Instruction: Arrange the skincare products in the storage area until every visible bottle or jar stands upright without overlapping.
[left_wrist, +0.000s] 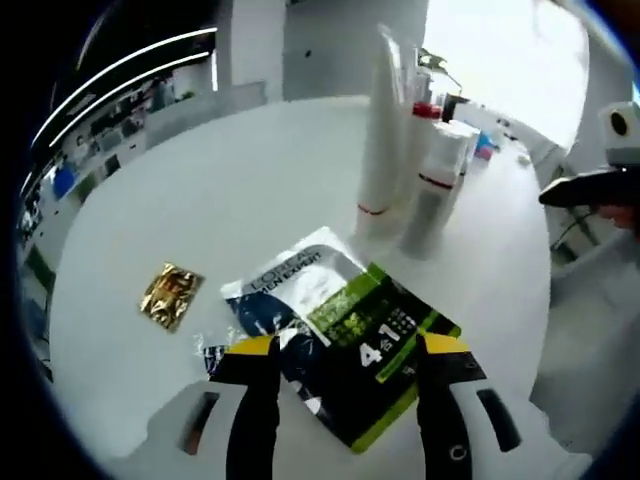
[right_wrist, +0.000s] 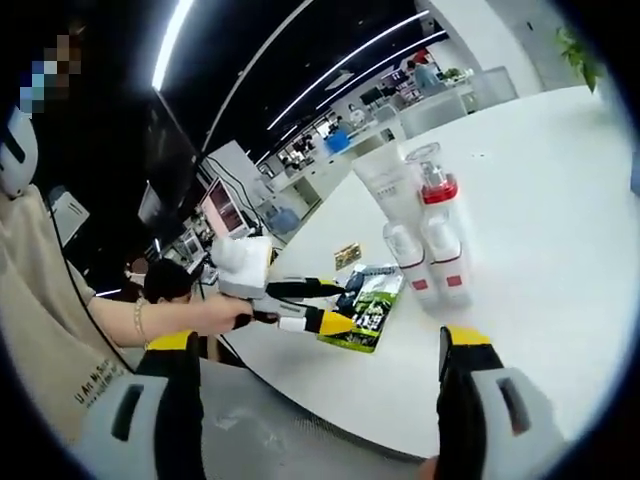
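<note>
— White round table (left_wrist: 250, 190) carries everything; what does the room behind it hold?

— Beyond the table, the right gripper view shows a dark ceiling with long light strips (right_wrist: 180, 30), rows of desks with monitors, and a green plant (right_wrist: 580, 45) at the far bright side. A person in a beige shirt (right_wrist: 50, 330) stands at the table's near edge.

— Where are the skincare products, taken from the sachet?

— The green, black and silver sachet (left_wrist: 345, 325) lies flat on the table. Beyond it, near, stands a cluster of upright bottles (left_wrist: 415, 170): a tall white tube with a red band, a bottle with a red collar, and white bottles packed just beside them. To the sachet's left, apart from it, lies a small gold foil packet (left_wrist: 170, 295).

— State of the left gripper?

— The left gripper (left_wrist: 345, 360) has its yellow-tipped jaws spread wide, one on each side of the sachet's near end, closed on nothing. In the right gripper view a hand (right_wrist: 215, 312) holds it at the sachet.

— And the right gripper?

— The right gripper (right_wrist: 320, 345) stands wide apart with nothing between its jaws, well back from the sachet, near the table edge.
</note>
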